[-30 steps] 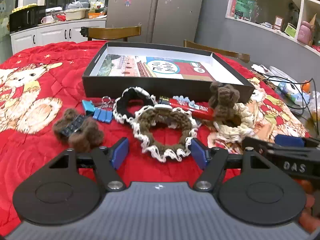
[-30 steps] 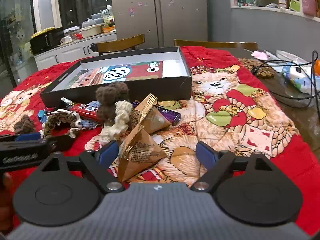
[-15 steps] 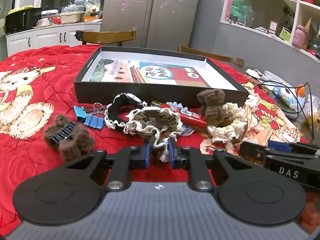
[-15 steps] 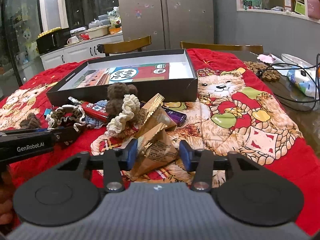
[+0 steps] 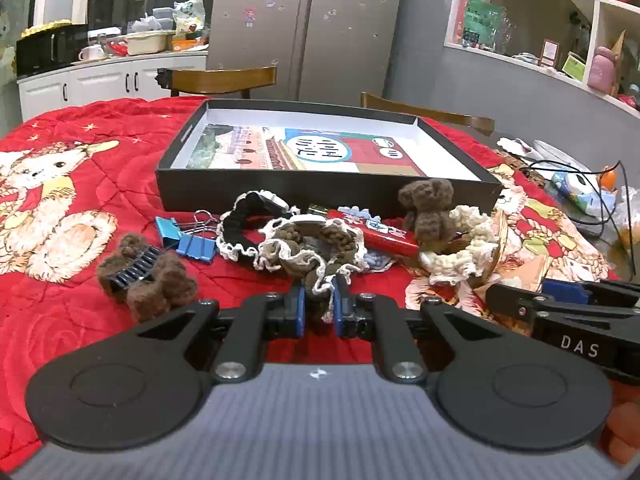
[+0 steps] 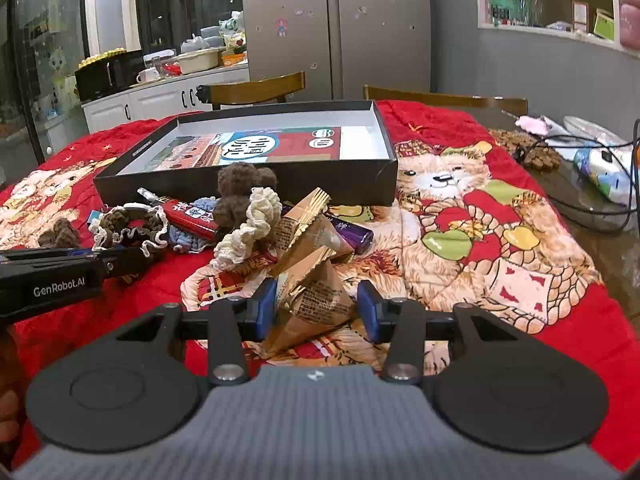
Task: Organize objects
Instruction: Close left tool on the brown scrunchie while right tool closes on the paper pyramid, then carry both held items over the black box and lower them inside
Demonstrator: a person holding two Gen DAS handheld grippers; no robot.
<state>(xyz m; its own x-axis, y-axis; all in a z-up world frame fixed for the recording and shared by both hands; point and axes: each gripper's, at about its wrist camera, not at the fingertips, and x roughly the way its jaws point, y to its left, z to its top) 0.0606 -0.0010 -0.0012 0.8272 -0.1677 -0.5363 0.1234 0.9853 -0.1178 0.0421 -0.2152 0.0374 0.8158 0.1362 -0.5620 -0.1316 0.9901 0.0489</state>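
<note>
A red quilt [image 5: 100,288] printed with bears covers the table. Toward its far side sits a black box [image 5: 320,190], shallow and open, with a printed sheet lying flat on its white floor; nothing else shows inside it. All the loose things lie on the quilt in front of the box's near wall.

The left gripper [image 5: 318,308] has its blue pads squeezed almost together on the frilled edge of a brown scrunchie [image 5: 308,246], whose near part is bunched between them while the rest lies on the quilt. The right gripper [image 6: 316,310] has its pads against the two sides of a gold wrapper [image 6: 316,300], a pyramid-shaped packet, and grips it; a second such packet [image 6: 304,220] lies just behind it.

Behind the brown scrunchie lies a black scrunchie [image 5: 248,220] with white trim, touching it. To the right, a cream scrunchie [image 5: 460,248] carries a brown knitted bear [image 5: 428,208]. A red lighter [image 5: 372,228] lies between the scrunchies and the box. A purple tube [image 6: 352,234], possibly another lighter, is half hidden under the packets. Left of the pile sit blue binder clips [image 5: 188,238], and nearer still a brown fuzzy hair clip [image 5: 144,276] with dark teeth, apart from the rest.
</note>
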